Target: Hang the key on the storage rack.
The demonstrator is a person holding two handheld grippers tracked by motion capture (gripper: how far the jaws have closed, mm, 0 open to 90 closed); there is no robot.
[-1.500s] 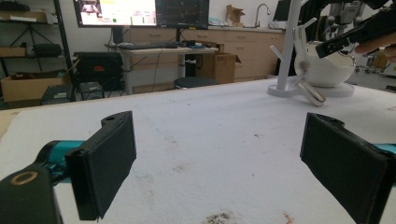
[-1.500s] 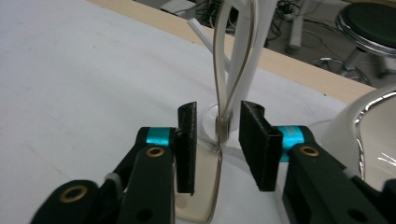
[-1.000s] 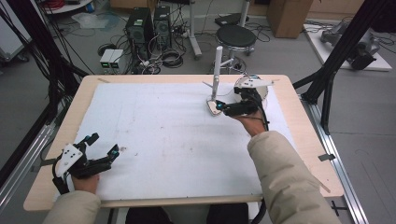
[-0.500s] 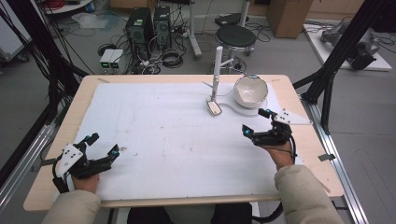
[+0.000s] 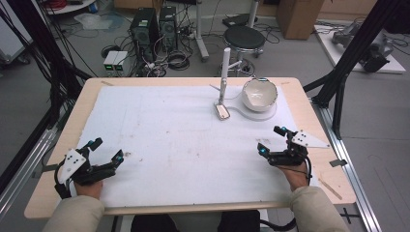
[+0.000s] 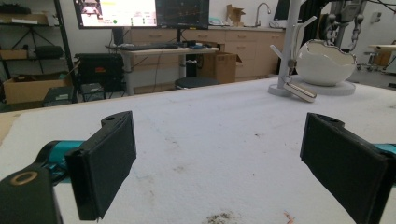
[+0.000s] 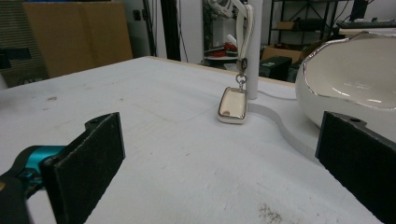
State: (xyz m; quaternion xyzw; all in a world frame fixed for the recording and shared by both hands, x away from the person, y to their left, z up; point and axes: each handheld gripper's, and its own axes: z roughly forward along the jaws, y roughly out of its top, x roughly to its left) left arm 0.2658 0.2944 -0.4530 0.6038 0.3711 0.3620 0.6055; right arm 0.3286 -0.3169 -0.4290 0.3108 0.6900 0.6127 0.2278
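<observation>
Lower left of the high view: your left gripper (image 5: 105, 150) sits on the white cloth (image 5: 169, 140), jaws wide apart, holding nothing. Upper centre-right: the fob (image 5: 222, 111) hangs from the white stand (image 5: 225, 72), its lower end touching the cloth, just left of the white bowl (image 5: 259, 94). Lower right: your right gripper (image 5: 270, 139) rests on the cloth, jaws apart and empty, well short of the fob (image 7: 232, 104) seen ahead between them in the right gripper view.
</observation>
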